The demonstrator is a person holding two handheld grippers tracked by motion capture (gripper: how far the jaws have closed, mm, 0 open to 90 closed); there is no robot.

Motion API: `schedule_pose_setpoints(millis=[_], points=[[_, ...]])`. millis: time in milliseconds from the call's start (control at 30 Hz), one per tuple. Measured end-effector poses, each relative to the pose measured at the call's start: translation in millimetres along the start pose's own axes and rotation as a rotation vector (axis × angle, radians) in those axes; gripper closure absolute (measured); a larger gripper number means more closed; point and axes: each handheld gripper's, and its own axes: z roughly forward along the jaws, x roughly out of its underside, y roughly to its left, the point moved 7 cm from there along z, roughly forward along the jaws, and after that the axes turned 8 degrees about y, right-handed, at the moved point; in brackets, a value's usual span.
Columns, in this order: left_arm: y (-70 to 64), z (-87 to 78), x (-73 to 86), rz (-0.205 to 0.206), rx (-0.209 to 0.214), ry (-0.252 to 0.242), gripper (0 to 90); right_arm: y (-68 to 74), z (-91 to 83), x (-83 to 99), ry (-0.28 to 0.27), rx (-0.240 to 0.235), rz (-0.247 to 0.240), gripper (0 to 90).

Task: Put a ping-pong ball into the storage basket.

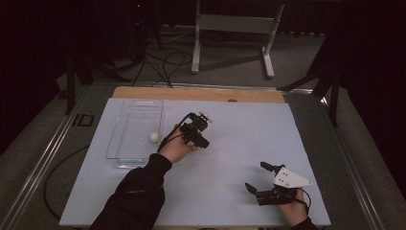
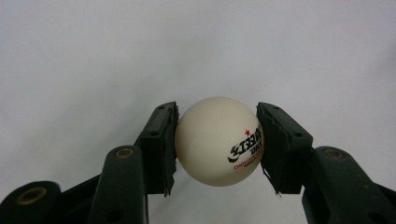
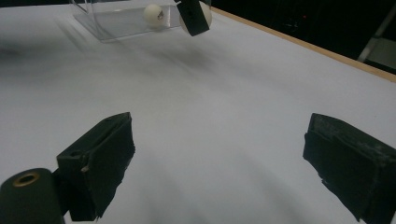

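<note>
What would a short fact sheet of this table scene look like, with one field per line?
Surface: white table
Left gripper: shut on a white ping-pong ball, held above the table
Ball markings: red star and black lettering
Right gripper: jaws wide apart, holding nothing, near the table's front edge
Container: clear plastic tray on the table's left part
In the tray: a second white ball

Matt plastic ball [image 2: 219,141], clear plastic tray [image 1: 135,125]
</note>
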Motion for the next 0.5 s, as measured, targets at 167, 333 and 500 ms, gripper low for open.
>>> schedule_pose_setpoints(millis=[167, 333, 500], points=[[-4.0, -7.7, 3.7, 0.042, 0.012, 0.008, 51.4, -0.1, 0.3, 0.0, 0.000, -0.002, -0.001, 8.6], [-6.3, -15.3, 10.5, 0.077, 0.012, 0.017, 51.4, -0.2, 0.6, -0.1, 0.000, 0.000, -0.001, 8.6], [-6.0, -24.1, 17.9, 0.115, 0.020, 0.039, 51.4, -0.6, 0.8, 0.5, 0.003, -0.001, 0.003, 8.6]])
